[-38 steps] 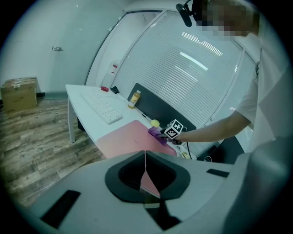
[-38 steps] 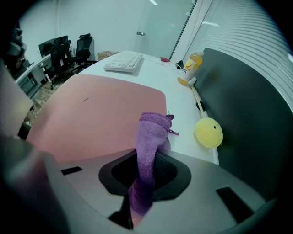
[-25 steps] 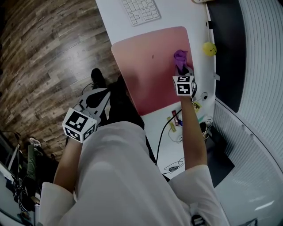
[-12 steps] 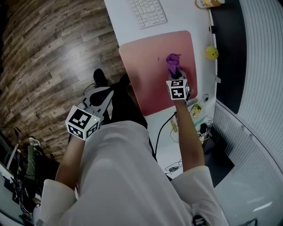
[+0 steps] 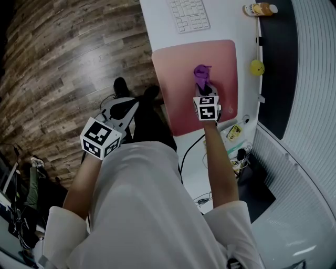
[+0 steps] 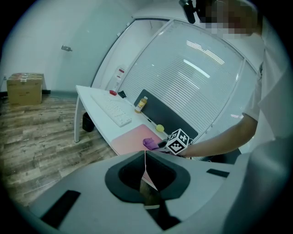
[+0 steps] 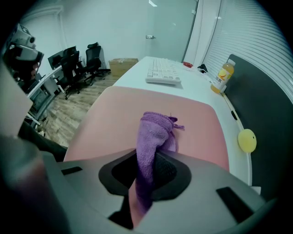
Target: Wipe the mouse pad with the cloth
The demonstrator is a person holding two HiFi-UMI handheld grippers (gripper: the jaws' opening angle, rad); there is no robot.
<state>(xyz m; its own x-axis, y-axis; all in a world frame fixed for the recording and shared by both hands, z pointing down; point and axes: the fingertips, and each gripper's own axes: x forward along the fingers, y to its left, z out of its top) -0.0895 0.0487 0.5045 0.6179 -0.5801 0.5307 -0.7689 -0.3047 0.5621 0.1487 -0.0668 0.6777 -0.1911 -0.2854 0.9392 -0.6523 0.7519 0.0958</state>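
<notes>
A pink mouse pad (image 5: 178,79) (image 7: 183,114) (image 6: 130,139) lies on the white desk (image 5: 157,21). My right gripper (image 5: 202,89) (image 7: 145,164) is over the pad's right half, shut on a purple cloth (image 5: 201,73) (image 7: 153,137) (image 6: 149,143) that bunches out in front of its jaws onto the pad. My left gripper (image 5: 123,107) (image 6: 145,176) is held off the desk to the left, above the wooden floor. Its jaws are closed together with nothing between them.
A white keyboard (image 5: 189,14) (image 7: 163,73) (image 6: 114,111) lies beyond the pad. An orange drink bottle (image 5: 260,9) (image 7: 220,76) and a yellow ball (image 5: 256,66) (image 7: 247,140) sit along the dark panel at the desk's right. Cables and small items (image 5: 233,134) lie near the desk's near end.
The right gripper has dragged the purple cloth leftward across the pad, from near its right edge toward the middle. The left gripper stays off the desk.
</notes>
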